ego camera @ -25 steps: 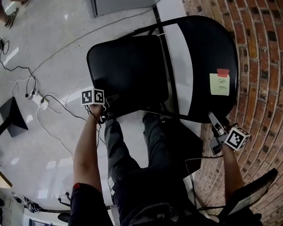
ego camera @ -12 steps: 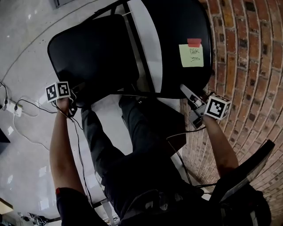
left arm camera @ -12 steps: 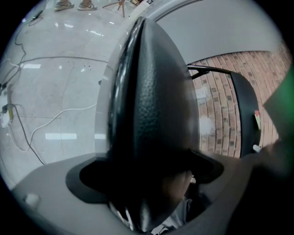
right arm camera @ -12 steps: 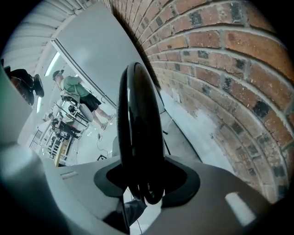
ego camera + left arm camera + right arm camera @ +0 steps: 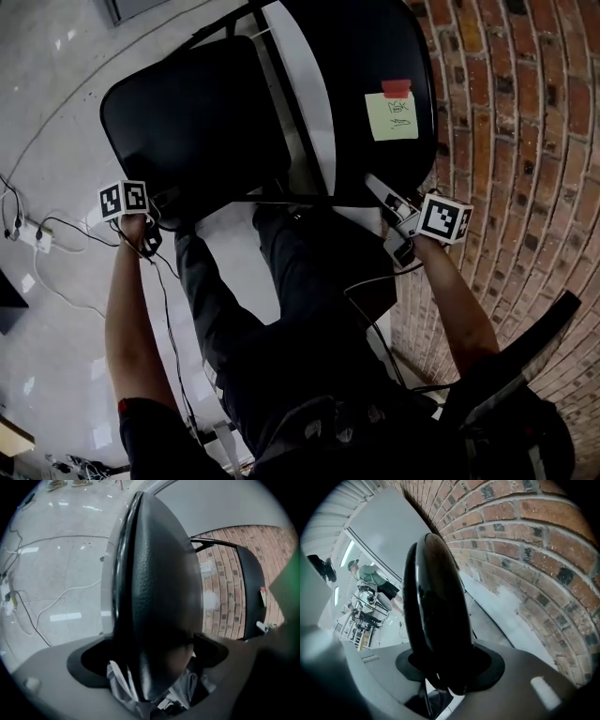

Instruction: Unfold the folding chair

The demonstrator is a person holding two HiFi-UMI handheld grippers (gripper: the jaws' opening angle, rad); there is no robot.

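Observation:
The black folding chair stands between the person's legs, with its seat (image 5: 197,122) at the left and its backrest (image 5: 375,56) at the right, against the brick wall. A yellow sticky note (image 5: 391,116) under red tape is on the backrest. My left gripper (image 5: 161,214) is shut on the seat's near edge, and the seat (image 5: 159,597) fills its jaws in the left gripper view. My right gripper (image 5: 384,199) grips the backrest's lower edge. Its jaws have just been opening a little, with the backrest (image 5: 436,611) still clamped between them.
A curved brick wall (image 5: 506,141) runs close along the right. Cables and a power strip (image 5: 37,234) lie on the shiny floor at the left. The person's legs (image 5: 281,309) are right behind the chair. A dark flat object (image 5: 516,356) leans at the lower right.
The chair sits further left and higher in the head view than a second ago. The right gripper has rolled slightly and edged left with the backrest. Both grips hold.

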